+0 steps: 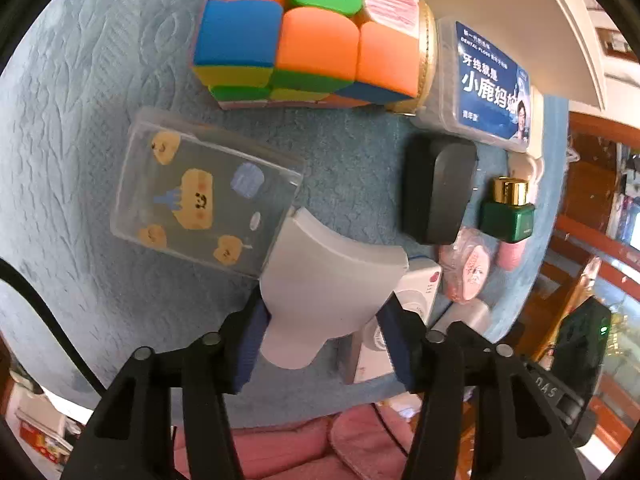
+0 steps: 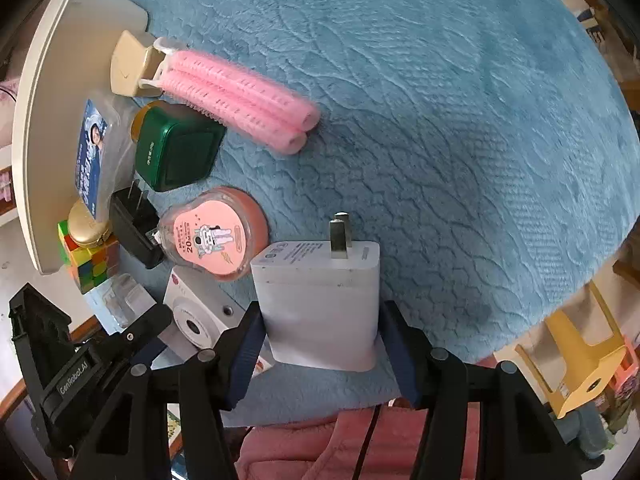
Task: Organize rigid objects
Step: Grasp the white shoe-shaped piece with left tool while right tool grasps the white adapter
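The frosted white block [image 1: 324, 280] sits clamped in the left claw [image 1: 320, 340] just beside the clear card case [image 1: 204, 192], and the white charger [image 2: 320, 300] is gripped by the right claw [image 2: 320, 344] (prongs up), so set each down squarely into the row on the blue mat [image 2: 440, 120] without nudging neighbours.

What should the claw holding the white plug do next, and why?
Probably lift it a little. The right claw has its pads on both sides of the white charger, prongs pointing away. The charger looks to rest on the blue mat, beside the pink round case and white camera, so rising first should avoid bumping them.
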### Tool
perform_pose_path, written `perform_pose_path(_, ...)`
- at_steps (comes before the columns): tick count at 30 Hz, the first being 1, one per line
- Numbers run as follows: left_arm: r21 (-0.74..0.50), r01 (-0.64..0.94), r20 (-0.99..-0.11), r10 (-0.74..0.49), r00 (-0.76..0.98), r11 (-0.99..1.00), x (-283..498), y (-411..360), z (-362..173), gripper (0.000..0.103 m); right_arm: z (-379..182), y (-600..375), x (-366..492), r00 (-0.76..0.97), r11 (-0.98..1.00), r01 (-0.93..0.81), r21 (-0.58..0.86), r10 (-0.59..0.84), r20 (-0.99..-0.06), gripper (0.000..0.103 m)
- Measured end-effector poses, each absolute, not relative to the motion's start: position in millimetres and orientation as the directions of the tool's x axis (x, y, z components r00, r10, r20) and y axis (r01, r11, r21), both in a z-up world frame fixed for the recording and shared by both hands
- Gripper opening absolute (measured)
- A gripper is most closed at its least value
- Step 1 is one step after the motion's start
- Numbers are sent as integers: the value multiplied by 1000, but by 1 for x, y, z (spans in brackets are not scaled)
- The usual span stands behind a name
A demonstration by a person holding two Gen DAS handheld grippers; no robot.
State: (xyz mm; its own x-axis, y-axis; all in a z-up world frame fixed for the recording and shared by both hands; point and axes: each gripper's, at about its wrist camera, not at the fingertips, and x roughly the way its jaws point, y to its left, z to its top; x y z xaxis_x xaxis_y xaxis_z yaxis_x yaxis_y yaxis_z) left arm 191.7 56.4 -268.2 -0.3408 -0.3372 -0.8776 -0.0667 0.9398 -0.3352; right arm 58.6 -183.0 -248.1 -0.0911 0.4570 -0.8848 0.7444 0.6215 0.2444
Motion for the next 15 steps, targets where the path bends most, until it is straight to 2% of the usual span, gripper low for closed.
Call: perform_pose_path(15,-291,-99,-907,-308,-288,951,160,91,-248,57,-214,-182,42,-22,655,689,310,446,-895,56)
